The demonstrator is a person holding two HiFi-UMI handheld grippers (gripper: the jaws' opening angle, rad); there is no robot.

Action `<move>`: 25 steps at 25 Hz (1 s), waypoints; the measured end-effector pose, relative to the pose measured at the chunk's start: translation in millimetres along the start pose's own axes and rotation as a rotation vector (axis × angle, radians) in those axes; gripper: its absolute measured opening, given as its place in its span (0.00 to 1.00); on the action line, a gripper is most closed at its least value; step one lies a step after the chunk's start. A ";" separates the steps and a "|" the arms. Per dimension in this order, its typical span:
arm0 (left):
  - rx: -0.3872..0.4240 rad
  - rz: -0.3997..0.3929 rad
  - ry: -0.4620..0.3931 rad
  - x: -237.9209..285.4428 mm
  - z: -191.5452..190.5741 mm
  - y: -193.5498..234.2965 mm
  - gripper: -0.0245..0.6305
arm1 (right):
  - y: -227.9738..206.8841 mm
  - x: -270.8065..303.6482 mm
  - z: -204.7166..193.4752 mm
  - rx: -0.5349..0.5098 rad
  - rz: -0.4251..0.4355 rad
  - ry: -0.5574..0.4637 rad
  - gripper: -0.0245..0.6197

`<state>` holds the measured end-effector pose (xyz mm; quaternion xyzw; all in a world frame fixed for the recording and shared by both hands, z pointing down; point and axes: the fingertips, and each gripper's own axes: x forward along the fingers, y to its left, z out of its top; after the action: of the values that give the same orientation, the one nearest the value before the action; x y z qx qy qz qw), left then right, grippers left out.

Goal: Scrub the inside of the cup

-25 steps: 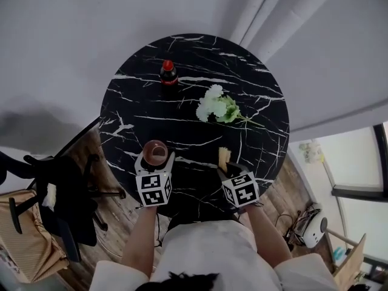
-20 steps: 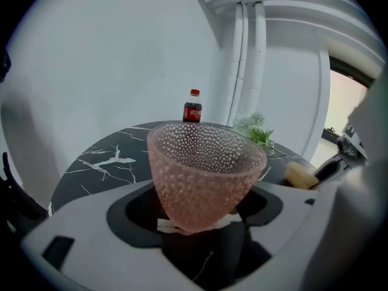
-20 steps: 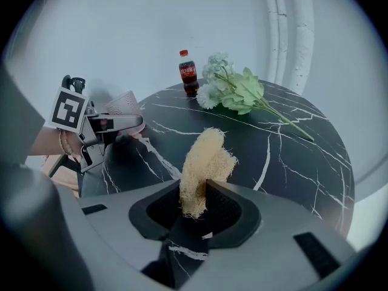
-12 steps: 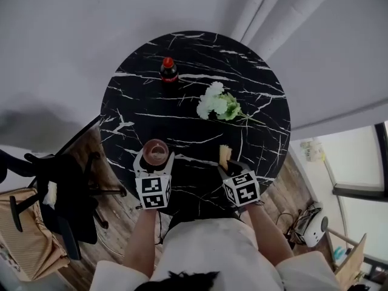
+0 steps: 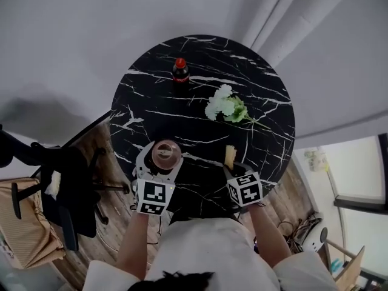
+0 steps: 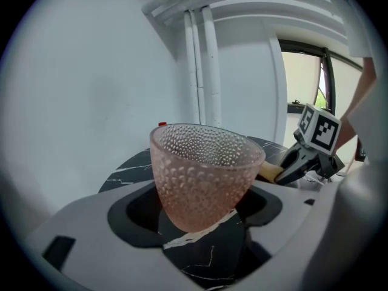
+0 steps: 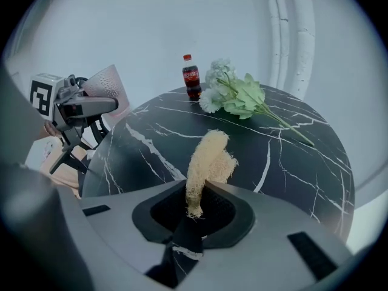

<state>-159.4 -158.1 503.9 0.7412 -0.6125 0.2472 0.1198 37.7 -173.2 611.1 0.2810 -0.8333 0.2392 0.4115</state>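
Quick update from my end: my left gripper (image 5: pixel 161 161) has come up off the table (image 5: pixel 200 96) with the cup (image 5: pixel 165 154) clamped between its jaws, and the wrist has rolled a bit, so the cup now hangs over the table's near edge on the left side, mouth up and tipped slightly toward my other hand. A second ago it was sitting lower, down by the marble. Meanwhile my right gripper (image 5: pixel 232 167) hasn't gone anywhere, but its jaws have just been closing and they're now pinched on the bottom end of the loofah (image 7: pixel 209 162), which sticks up and out over the near right part of the table. So to my eye that's the setup done: cup raised and angled, scrubber held tight, and the two still well apart. No scrubbing yet, the loofah hasn't gone into the cup. Stuff I can't really tell: whether there's any dirt inside, since the dimpled pink glass hides that from every angle. The cola bottle (image 5: pixel 180 71) near the far edge is almost all behind the cup in the left gripper view, just the red cap peeking out. From the head view the marker cubes cover most of both sets of jaws. The flowers (image 5: pixel 225 108) lie toward the right edge, out of the way.
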 end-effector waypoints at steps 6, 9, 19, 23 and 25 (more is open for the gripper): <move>0.127 -0.031 -0.034 -18.3 29.3 -2.0 0.59 | 12.9 -22.9 23.7 -0.065 0.039 -0.077 0.13; 0.191 -0.085 -0.024 -23.3 36.5 -8.8 0.59 | 22.5 -43.1 45.2 -0.154 0.051 -0.138 0.13; 0.354 -0.293 0.176 -32.8 15.0 -34.0 0.59 | 95.6 -149.6 122.7 -1.369 -0.023 -0.109 0.13; 0.418 -0.409 0.238 -40.2 10.9 -50.9 0.59 | 120.6 -156.4 133.4 -1.787 -0.113 -0.021 0.13; 0.435 -0.484 0.268 -45.4 11.4 -60.3 0.59 | 134.8 -152.8 136.4 -1.892 -0.127 -0.034 0.13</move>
<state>-104.3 -111.8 478.5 0.8340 -0.3311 0.4314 0.0933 -50.2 -119.5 388.6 -0.1210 -0.6703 -0.5626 0.4686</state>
